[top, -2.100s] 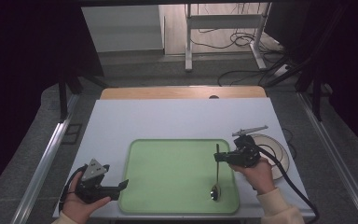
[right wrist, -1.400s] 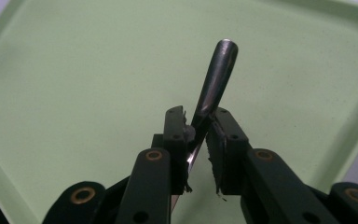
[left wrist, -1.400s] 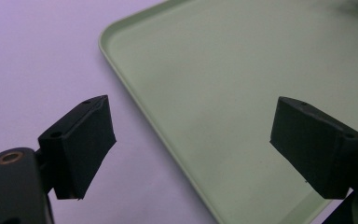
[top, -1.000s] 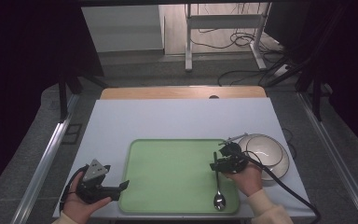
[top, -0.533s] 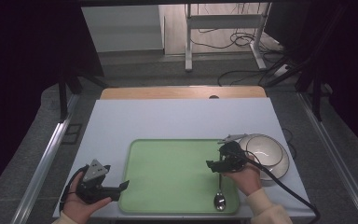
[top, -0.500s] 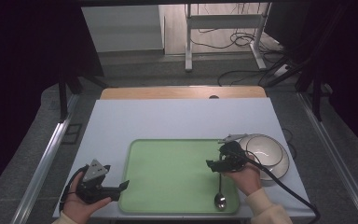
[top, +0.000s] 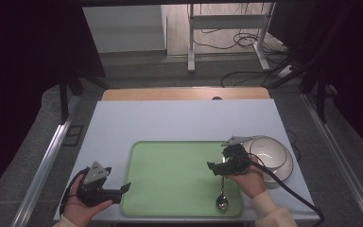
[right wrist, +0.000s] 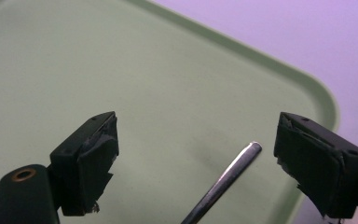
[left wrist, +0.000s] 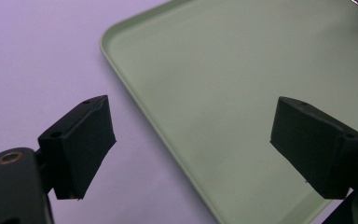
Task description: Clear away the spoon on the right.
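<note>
Spoon (top: 222, 191) lies on green tray (top: 170, 175), lower right of frame. Right gripper (right wrist: 193, 163) jaws just spread wide, handle loose between; lift straight, avoid nudging. Left gripper (left wrist: 193, 140) jaws spread, nothing between.

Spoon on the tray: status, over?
Right gripper fingers just opened, clear of the spoon. Spoon flat on green tray, handle end between the fingers. Left gripper open at tray's edge. Nothing in the way.

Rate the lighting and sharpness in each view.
High view: dark surroundings, evenly lit white table, flat green plastic tray sharp. Left gripper view: violet cast, soft focus. Right gripper view: thin metal spoon handle glints, slightly blurred, faint shadow beside it.
</note>
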`<action>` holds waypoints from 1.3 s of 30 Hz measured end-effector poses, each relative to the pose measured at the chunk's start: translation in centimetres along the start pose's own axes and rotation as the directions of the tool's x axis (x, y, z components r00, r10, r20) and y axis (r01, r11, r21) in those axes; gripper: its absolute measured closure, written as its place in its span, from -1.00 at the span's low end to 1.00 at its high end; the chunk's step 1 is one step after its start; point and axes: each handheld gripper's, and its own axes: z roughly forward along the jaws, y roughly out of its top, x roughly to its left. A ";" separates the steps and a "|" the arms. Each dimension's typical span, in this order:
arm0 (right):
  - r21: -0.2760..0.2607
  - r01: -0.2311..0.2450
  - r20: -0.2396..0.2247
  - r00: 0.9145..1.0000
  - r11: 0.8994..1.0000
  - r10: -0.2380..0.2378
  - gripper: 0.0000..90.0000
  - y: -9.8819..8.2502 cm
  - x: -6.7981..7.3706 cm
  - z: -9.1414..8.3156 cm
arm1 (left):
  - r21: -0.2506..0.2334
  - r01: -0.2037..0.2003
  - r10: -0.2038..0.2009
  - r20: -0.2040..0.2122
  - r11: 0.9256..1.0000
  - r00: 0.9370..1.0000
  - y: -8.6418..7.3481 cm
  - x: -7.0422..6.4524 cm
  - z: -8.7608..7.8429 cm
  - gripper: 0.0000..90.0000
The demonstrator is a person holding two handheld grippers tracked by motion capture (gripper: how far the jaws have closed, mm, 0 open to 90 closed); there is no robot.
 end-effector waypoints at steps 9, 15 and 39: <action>-0.081 0.026 -0.071 0.997 0.996 -0.032 -0.65 0.6 -0.3 -1.6 | -0.011 0.000 0.000 -0.011 1.000 1.000 0.1 0.1 -0.3 -0.71; -0.114 0.010 -0.103 0.994 0.993 -0.022 -0.63 1.1 -1.2 -2.9 | -0.006 -0.005 0.005 -0.017 1.000 1.000 -0.1 0.0 -0.2 -0.71; -0.308 -0.005 -0.053 0.999 0.951 -0.012 -0.61 -3.6 -4.5 -11.4 | -0.045 0.014 -0.015 -0.022 0.999 1.000 0.4 0.1 -0.4 -0.71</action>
